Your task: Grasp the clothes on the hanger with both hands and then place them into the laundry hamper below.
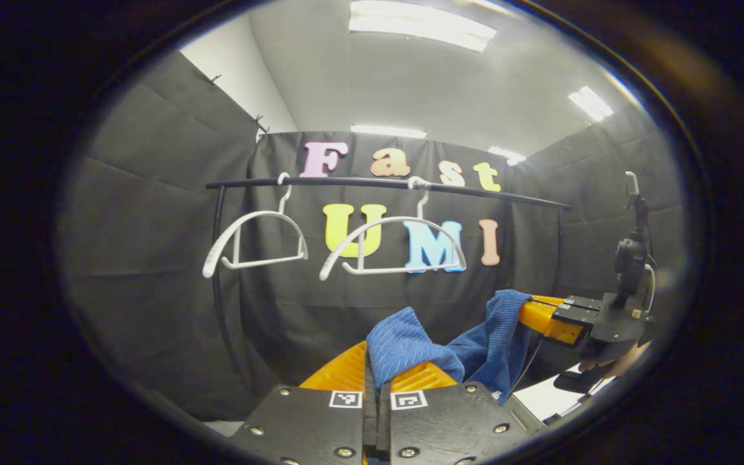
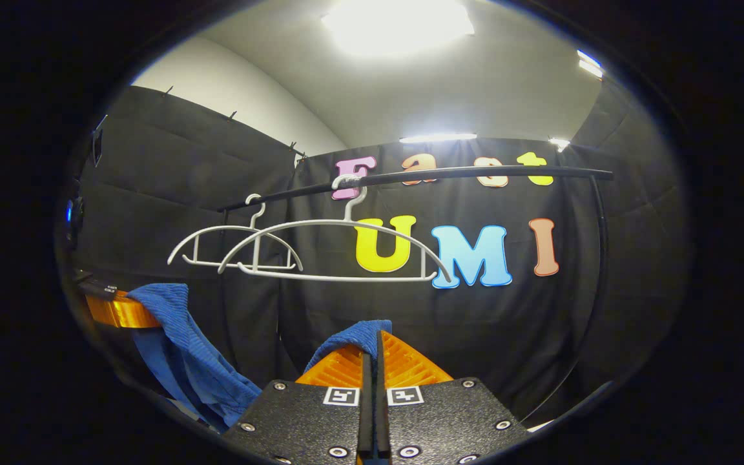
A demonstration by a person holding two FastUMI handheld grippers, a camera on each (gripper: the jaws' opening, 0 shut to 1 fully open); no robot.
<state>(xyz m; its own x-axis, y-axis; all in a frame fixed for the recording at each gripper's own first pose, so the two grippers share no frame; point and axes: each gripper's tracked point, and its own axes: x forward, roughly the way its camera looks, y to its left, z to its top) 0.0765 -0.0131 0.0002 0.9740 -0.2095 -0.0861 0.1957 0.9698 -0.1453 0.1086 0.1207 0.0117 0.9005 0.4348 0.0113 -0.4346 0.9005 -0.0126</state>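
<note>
Left tool (image 1: 375, 374) is clamped on the blue garment (image 1: 440, 349), right tool (image 2: 372, 355) pinching its other end (image 2: 359, 336); the cloth sags between them, below the black rail (image 2: 423, 174) and two bare white hangers (image 1: 256, 242) (image 1: 394, 248).

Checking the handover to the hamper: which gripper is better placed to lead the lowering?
Neither clearly. The left gripper and right gripper are both shut on the blue garment, already off the hangers. They should probably lower together.
</note>
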